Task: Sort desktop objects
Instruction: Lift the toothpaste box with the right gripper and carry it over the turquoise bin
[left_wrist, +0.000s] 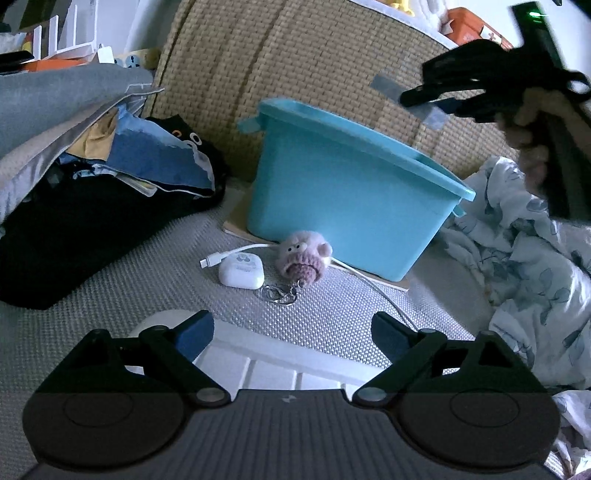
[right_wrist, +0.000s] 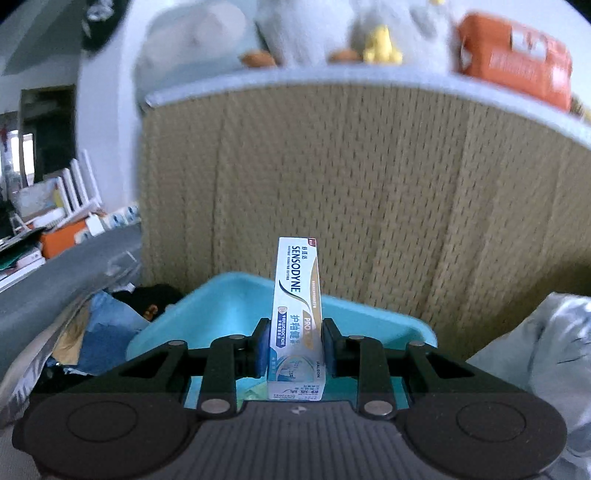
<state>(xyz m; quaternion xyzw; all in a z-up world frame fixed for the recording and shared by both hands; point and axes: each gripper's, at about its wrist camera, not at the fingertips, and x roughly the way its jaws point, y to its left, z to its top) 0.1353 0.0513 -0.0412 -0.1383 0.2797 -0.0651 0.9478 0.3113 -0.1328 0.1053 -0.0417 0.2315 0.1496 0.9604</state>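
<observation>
A turquoise plastic bin stands on the grey mat against a woven headboard. In front of it lie a white earbud case, a pink knitted pig keychain and a white cable. My left gripper hovers low before them, open and empty. My right gripper is shut on an upright Sensodyne toothpaste box, held above the bin. In the left wrist view the right gripper shows at the upper right, above the bin, with a hand on its handle.
A heap of dark and blue clothes lies left of the bin. A floral quilt is bunched at the right. A white slatted object lies just under my left gripper. A ledge above the headboard carries an orange pack.
</observation>
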